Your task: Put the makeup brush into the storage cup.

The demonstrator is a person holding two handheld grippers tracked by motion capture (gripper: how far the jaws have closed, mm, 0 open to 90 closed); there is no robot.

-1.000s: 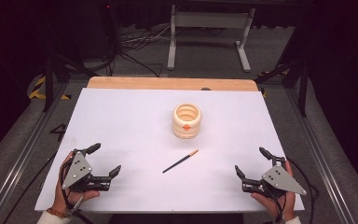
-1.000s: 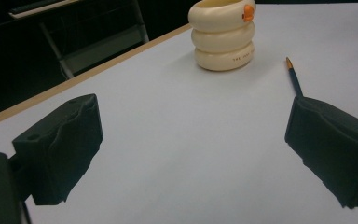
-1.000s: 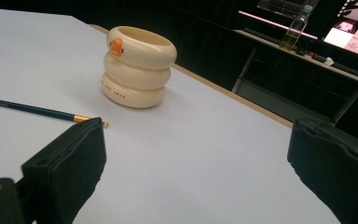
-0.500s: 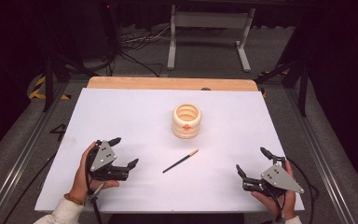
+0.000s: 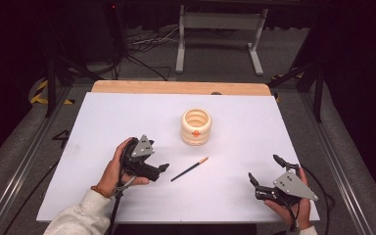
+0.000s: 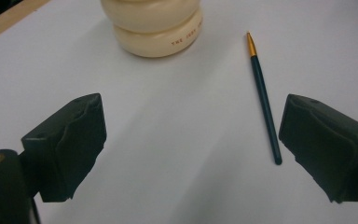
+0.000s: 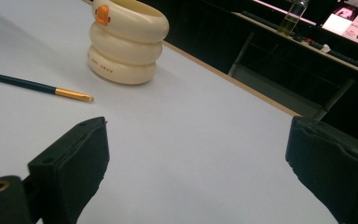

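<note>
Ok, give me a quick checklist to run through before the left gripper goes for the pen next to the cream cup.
1. Left gripper jaws apart with nothing between them: ok; they have just been closing slightly but stand wide.
2. Pen lying flat on the white table, free of other things: ok.
3. Pen lined up between the left jaws: not ok; in the left gripper view it lies close to one jaw, off centre.
4. Cup upright and apart from the pen: ok.
5. Right gripper out of the way, jaws open and empty near the table's front edge: ok.
6. Whether the cup's inside is empty: cannot tell.
</note>
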